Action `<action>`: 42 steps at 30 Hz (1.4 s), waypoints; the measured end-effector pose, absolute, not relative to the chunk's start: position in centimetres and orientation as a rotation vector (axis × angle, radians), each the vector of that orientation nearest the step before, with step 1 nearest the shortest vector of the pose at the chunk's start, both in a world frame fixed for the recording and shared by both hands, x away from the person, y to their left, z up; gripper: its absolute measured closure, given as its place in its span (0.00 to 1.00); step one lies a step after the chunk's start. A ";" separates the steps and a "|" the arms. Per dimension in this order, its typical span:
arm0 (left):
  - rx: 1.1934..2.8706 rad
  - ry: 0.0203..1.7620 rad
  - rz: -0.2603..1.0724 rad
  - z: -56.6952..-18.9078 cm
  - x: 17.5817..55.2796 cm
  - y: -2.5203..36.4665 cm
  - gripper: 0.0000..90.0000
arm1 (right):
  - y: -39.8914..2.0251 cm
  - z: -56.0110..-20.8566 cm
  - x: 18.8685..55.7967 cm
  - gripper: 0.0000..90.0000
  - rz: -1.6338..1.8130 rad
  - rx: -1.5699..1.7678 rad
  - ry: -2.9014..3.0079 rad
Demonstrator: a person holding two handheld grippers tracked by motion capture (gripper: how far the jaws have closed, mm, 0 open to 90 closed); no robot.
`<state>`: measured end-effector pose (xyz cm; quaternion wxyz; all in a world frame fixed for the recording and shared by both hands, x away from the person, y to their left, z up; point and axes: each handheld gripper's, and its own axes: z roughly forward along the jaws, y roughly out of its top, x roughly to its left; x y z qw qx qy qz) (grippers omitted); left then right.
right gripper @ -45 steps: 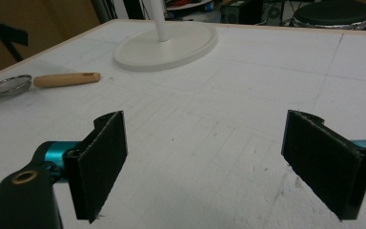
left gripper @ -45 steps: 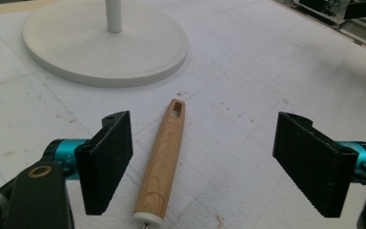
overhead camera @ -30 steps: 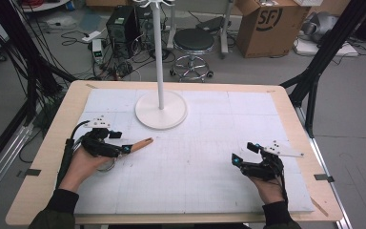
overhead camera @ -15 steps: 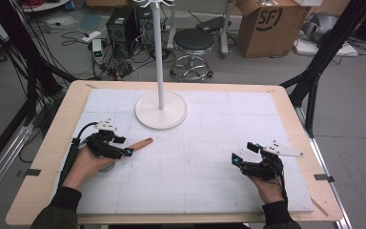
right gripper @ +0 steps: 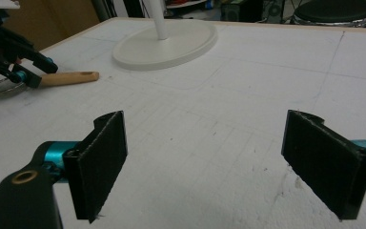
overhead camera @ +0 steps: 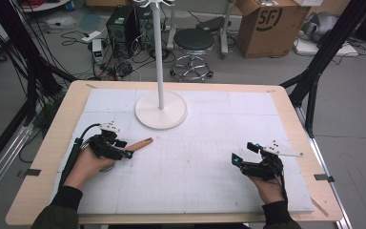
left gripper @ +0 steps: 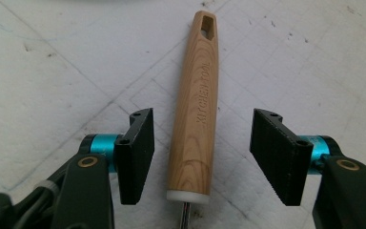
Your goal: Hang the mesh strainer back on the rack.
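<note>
The left gripper (left gripper: pixel 198 157) straddles a wooden-handled kitchen tool (left gripper: pixel 195 109) lying near the white stand base (overhead camera: pixel 161 109) – its jaws, just closing, are not yet touching the handle. The right gripper (overhead camera: pixel 237 161), jaws wide and empty, waits well apart from the base – the tool's working end is hidden under the left gripper

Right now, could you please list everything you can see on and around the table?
Wooden-handled kitchen tool: one, light wood, lying on the mat between the left claw's jaws, untouched.
Stand: one, white, round base at the table's far middle.
Mat: one, white, covering the table.
Table: one, light wood.
Stool: one, black, beyond the table.
Cardboard box: one, brown, beyond the table.
Left claw: jaws just closing, gaps remain.
Right claw: open, over bare mat.
</note>
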<state>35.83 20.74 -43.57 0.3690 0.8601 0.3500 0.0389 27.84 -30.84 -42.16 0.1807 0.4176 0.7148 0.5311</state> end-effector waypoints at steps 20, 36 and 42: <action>2.316 0.850 0.189 -43.6 35.6 20.1 0.68 | -30.8 -42.3 27.9 0.16 1.493 1.176 2.024; 2.509 0.834 0.229 -42.6 36.2 17.8 0.76 | -30.8 -42.2 27.9 0.16 1.499 1.172 2.021; 2.497 0.859 0.206 -42.5 36.3 17.9 0.77 | -30.8 -42.2 27.9 0.16 1.495 1.175 2.022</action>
